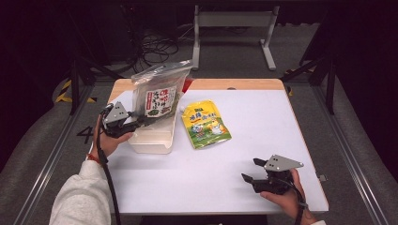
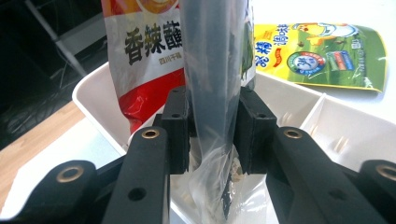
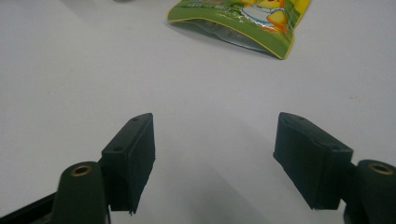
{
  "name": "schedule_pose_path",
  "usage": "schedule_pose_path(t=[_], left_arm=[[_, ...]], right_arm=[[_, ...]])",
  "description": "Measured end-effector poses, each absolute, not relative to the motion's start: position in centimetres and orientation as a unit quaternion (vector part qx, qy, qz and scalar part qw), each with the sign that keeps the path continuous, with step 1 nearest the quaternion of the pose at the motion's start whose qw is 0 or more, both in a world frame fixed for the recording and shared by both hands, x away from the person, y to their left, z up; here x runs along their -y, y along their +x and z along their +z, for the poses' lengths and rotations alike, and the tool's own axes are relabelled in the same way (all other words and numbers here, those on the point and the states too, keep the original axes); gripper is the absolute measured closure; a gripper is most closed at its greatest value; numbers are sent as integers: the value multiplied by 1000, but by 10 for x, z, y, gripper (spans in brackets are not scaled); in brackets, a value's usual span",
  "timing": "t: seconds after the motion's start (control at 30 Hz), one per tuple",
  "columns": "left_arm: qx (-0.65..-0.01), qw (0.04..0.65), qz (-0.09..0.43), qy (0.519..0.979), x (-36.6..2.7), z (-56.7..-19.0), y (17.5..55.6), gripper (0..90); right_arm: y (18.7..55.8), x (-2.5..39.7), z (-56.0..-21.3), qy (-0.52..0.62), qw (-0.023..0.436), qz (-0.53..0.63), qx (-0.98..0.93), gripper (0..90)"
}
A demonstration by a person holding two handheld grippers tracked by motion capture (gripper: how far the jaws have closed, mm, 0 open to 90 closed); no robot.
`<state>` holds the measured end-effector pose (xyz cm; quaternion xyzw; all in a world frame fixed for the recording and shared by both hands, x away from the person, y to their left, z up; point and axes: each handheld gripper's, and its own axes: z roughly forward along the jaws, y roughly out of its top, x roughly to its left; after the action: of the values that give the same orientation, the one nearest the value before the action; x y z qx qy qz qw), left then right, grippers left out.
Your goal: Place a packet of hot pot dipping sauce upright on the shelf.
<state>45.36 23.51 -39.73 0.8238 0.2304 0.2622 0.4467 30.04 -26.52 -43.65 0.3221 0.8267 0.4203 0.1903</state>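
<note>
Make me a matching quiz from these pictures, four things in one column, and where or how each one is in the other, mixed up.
1. clear bag
2. yellow-green pouch
3. right gripper
4. red packet

a. open above bare table
b. standing in the white bin
c. lying flat on the table
d. pinched by the left gripper

Pairs: 1-d, 2-c, 3-a, 4-b

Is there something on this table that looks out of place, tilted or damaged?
Nothing looks damaged or spilled. The clear bag stands upright in the white bin, pinched by the left gripper. The yellow-green pouch lies flat outside the bin. The right gripper hangs open over bare table.
</note>
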Motion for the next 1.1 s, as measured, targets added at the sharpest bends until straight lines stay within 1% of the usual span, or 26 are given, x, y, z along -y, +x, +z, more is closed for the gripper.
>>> schedule_pose_path(t=[0.17,0.2,0.3,0.43,0.67,0.9,1.0,1.1], left_arm=[[-232,449,262,822,-237,-399,457,692],[-233,460,259,817,-241,-402,459,693],[-219,468,262,815,-245,-406,460,694],[-218,471,254,816,-247,-409,462,701],[-221,463,244,823,-248,-412,460,715],[-231,464,231,823,-250,-416,460,718],[-237,461,213,828,-253,-420,462,719],[-243,462,212,826,-253,-419,462,719]], right_arm=[[301,266,-437,325,188,420,-826,286],[301,266,-438,324,186,420,-827,286],[300,264,-438,322,184,420,-828,285],[300,263,-439,318,182,418,-831,285],[301,263,-441,319,172,416,-834,284],[301,262,-441,319,172,415,-835,282],[302,261,-441,319,173,414,-835,281],[302,261,-440,318,175,414,-835,280]])
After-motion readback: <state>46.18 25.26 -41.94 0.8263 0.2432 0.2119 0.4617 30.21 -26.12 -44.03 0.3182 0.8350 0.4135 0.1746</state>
